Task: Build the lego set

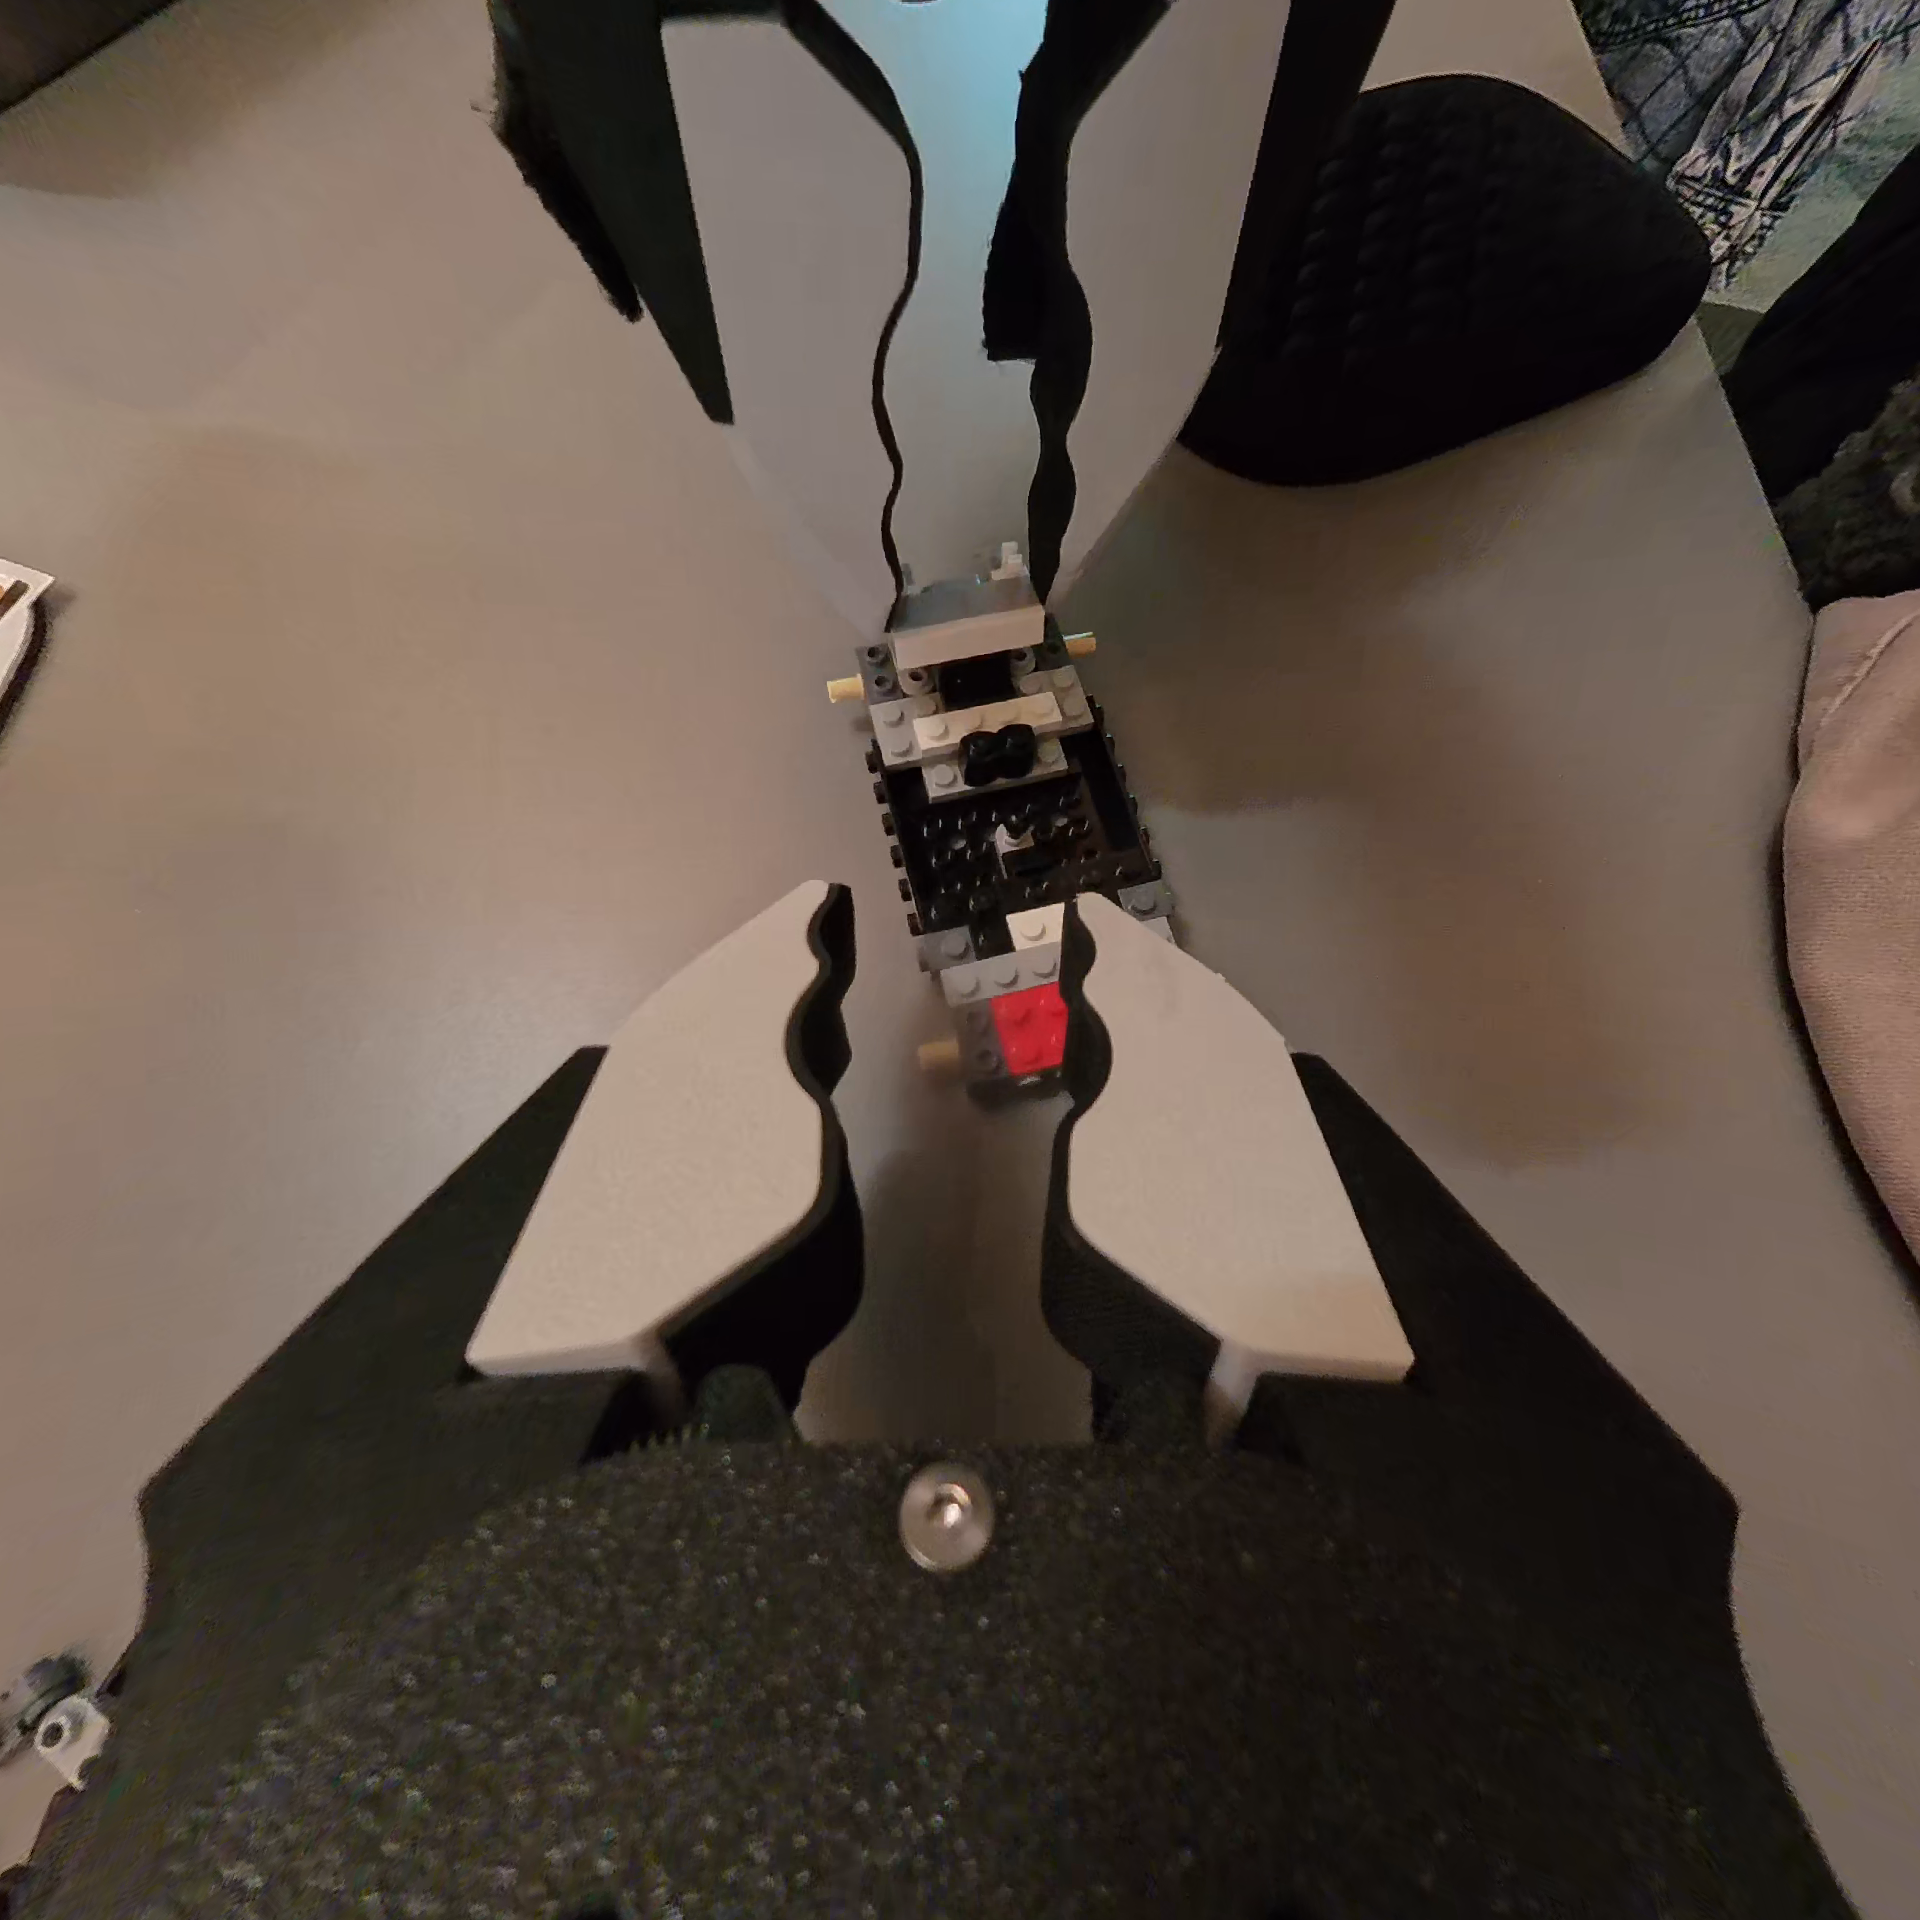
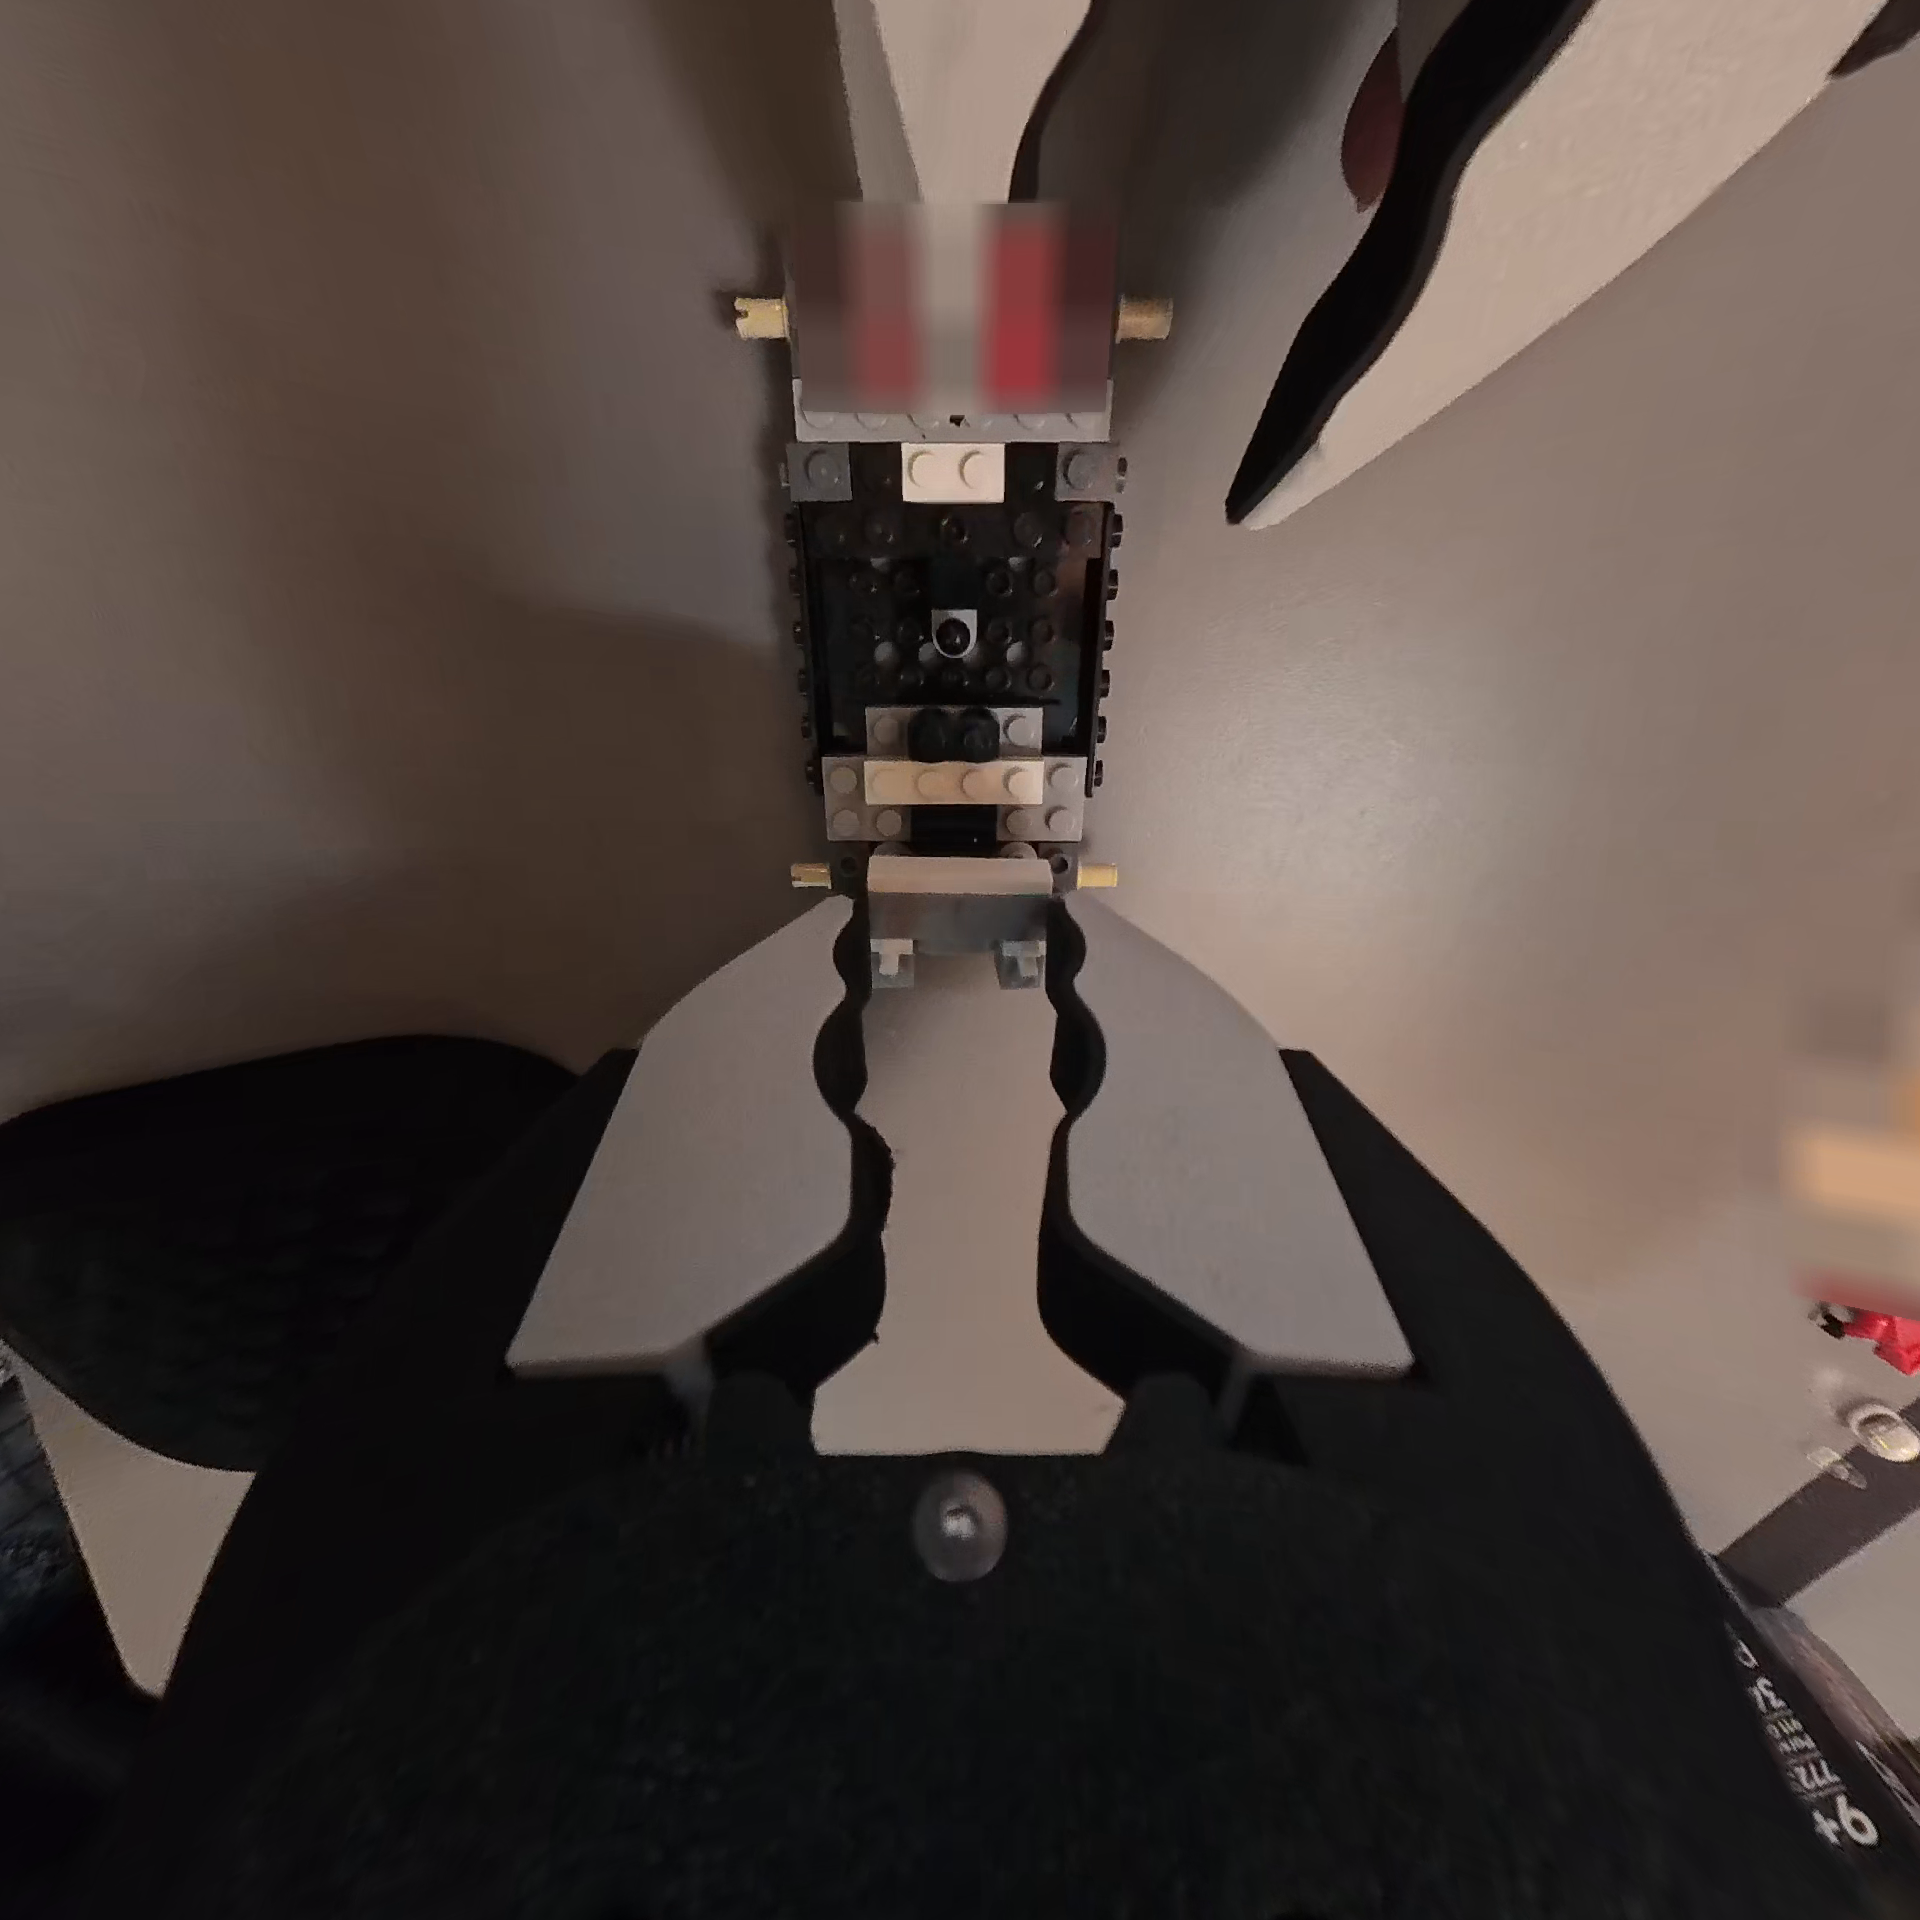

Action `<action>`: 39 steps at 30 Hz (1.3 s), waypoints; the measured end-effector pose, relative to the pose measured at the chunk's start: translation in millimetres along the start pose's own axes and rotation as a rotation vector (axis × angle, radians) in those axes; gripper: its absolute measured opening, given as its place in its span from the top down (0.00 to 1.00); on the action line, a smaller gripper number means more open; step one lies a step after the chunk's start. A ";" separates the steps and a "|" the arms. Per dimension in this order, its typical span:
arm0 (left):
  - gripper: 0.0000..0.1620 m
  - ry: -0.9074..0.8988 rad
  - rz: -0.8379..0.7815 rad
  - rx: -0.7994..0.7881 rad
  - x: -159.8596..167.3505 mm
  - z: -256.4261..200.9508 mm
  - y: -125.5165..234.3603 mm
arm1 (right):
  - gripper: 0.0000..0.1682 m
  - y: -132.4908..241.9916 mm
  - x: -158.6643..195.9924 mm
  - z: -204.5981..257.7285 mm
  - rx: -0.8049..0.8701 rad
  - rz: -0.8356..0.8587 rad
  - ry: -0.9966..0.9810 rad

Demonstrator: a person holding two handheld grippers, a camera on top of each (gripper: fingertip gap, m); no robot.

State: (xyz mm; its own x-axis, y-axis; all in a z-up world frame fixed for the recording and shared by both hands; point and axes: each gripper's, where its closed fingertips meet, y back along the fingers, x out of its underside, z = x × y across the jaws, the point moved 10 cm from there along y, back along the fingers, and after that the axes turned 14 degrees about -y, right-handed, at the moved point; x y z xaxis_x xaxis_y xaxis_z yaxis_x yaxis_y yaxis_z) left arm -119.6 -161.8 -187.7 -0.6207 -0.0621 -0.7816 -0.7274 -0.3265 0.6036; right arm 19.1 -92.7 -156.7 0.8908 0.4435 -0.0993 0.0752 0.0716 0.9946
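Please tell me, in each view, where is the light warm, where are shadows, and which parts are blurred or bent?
Left wrist view: warm dim light on the table, soft shadow right of the lego car, straight edges bowed by the wide lens. Right wrist view: a mosaic patch hides the car's far end, its middle is sharp; the right edge is blurred.

Our left gripper (image 1: 956,914) low, fingers parted, our right gripper (image 2: 954,925) opposite, tip to tip, fingers narrowed, clamped.
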 end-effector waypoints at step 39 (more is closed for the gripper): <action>0.61 0.017 0.089 0.040 -4.6 -8.8 -10.3 | 0.81 -0.7 2.8 -2.2 0.016 -0.039 0.004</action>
State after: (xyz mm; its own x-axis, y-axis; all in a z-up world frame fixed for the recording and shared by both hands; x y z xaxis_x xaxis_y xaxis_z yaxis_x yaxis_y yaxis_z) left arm -106.8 -166.5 -191.7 -0.6788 -0.1057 -0.7266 -0.6806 -0.2807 0.6767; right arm 20.5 -89.6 -157.7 0.8854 0.4440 -0.1377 0.1164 0.0749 0.9904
